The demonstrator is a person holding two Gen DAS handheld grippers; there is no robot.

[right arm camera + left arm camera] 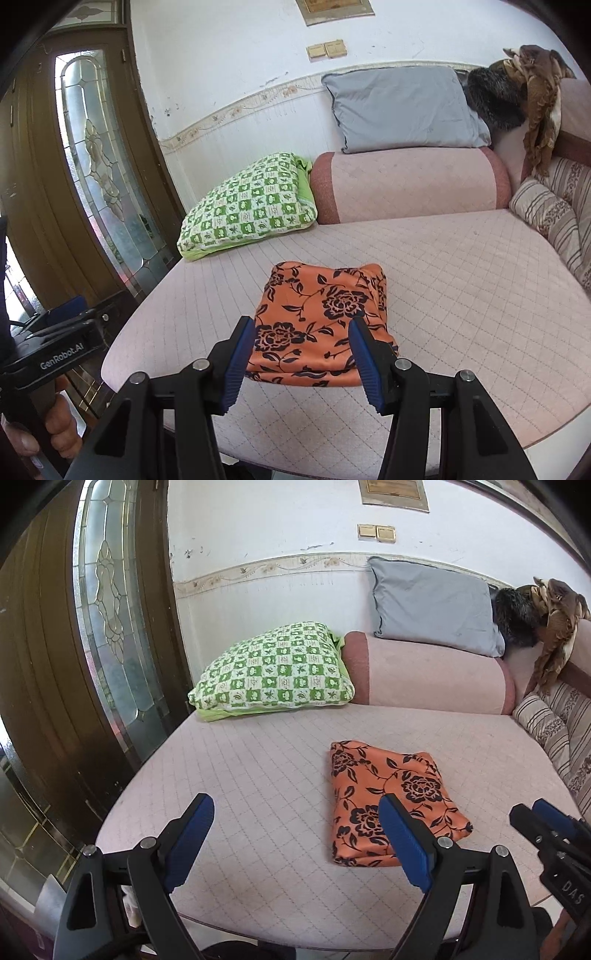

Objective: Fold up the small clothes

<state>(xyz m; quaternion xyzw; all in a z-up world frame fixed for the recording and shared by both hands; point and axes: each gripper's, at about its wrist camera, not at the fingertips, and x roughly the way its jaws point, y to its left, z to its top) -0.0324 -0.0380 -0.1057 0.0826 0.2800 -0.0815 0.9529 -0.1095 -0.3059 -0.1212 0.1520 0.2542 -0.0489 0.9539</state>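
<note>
An orange cloth with black flowers (391, 797) lies folded into a small rectangle on the pink quilted sofa seat (258, 775). My left gripper (295, 812) hangs open above the seat, left of the cloth, with nothing between its blue pads (192, 834). In the right wrist view the same folded cloth (317, 317) lies just beyond my right gripper (301, 328), which is half open and lifted clear of it. The right gripper (543, 819) also shows at the right edge of the left wrist view. The left gripper (70, 321) appears at the left edge of the right wrist view, held by a hand (55, 432).
A green checked pillow (277, 668) lies at the back left of the seat against a pink bolster (436, 675). A grey cushion (436, 605) leans on the wall, with brown fabric (557, 627) and striped cushions (554, 731) on the right. A wooden glass door (110, 609) stands left.
</note>
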